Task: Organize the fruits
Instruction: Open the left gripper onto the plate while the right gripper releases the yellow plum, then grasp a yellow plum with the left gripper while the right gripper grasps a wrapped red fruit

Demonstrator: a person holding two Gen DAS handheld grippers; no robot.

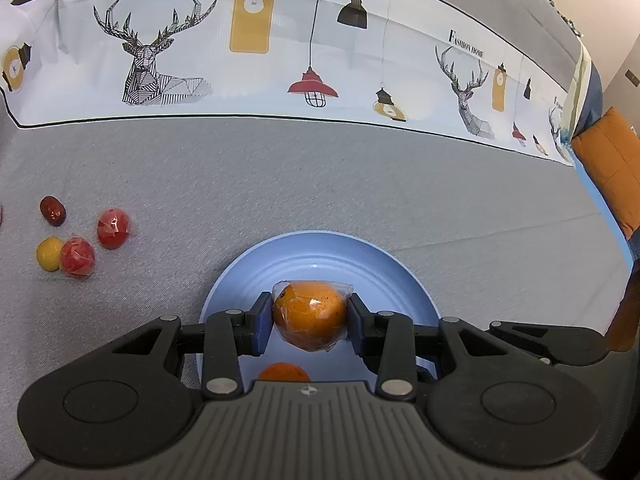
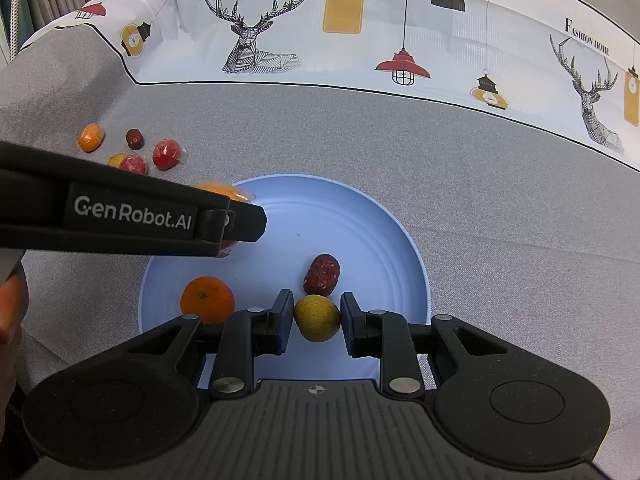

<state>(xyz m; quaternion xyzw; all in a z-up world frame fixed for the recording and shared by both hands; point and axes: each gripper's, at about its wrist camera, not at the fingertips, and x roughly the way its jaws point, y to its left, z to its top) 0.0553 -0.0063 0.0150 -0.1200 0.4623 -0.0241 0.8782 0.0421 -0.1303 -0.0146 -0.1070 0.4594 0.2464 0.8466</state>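
So both tongs are parked over the blue plate (image 2: 400, 248), each tilted steeply downward, one coming in from each side.

The left tongs (image 1: 310, 316) are clamped on a wrapped orange (image 1: 310, 314), with the blue pads pressed against both sides of it. The orange hangs just above the plate, its clear wrap crinkled around it. In the right wrist view the left tongs show up as a long black bar marked GenRobot.AI, reaching in from the left edge across the plate's far left rim, with a bit of the wrapped orange peeking out from behind the tip. A bit of the person's hand (image 2: 12, 312) shows at the far left edge of that view.

The right tongs (image 2: 316, 318) sit low at the near side of the plate with a small yellow fruit (image 2: 317, 317) between the pads. The gap is narrow and the pads look to be right on the fruit, so they are gripping it. The fruit is down at the plate surface; whether it's actually resting on the plate isn't clear.

Already on the plate: a bare orange (image 2: 207, 299) near the left side, and a wrinkly dark red date (image 2: 322, 274) just behind the yellow fruit, touching or nearly so.

Left over on the grey tabletop (image 1: 360, 184), well off to the left of the plate, is a small cluster: two red wrapped fruits (image 1: 114, 228), one yellow one (image 1: 49, 254), another dark date (image 1: 53, 210), and a small orange one (image 2: 91, 137).
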